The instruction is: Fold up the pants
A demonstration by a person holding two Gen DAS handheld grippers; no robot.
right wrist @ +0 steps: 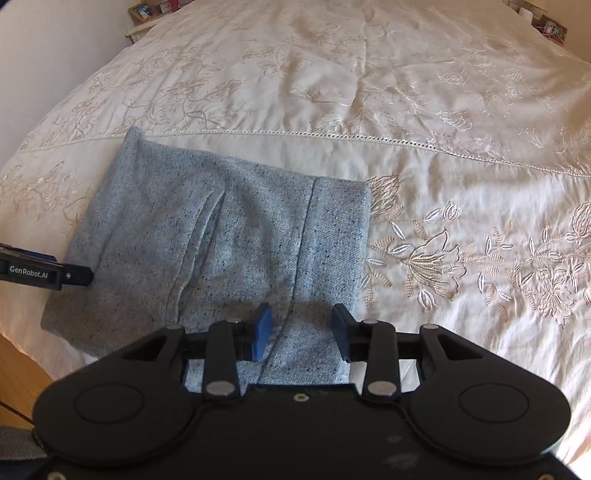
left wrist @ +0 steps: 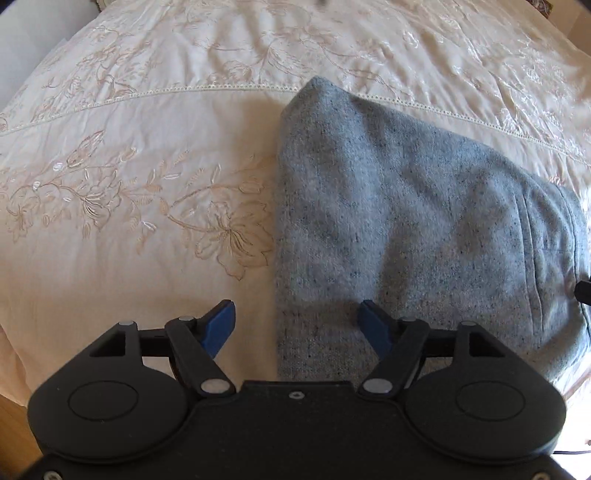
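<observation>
Grey-blue pants (left wrist: pixel 406 221) lie folded into a compact rectangle on the bed, also in the right wrist view (right wrist: pixel 229 236). My left gripper (left wrist: pixel 297 321) is open and empty, hovering above the pants' near left edge. My right gripper (right wrist: pixel 301 328) is open and empty, above the pants' near right part, with the fabric seen between its blue pads (right wrist: pixel 260 328). The left gripper's body (right wrist: pixel 44 273) shows at the left edge of the right wrist view, beside the pants.
The bed is covered by a cream embroidered bedspread (right wrist: pixel 443 147) with a lace seam across it. A wooden floor (right wrist: pixel 18 369) shows at the near left bed edge. A shelf with small items (right wrist: pixel 147 14) stands far left by the wall.
</observation>
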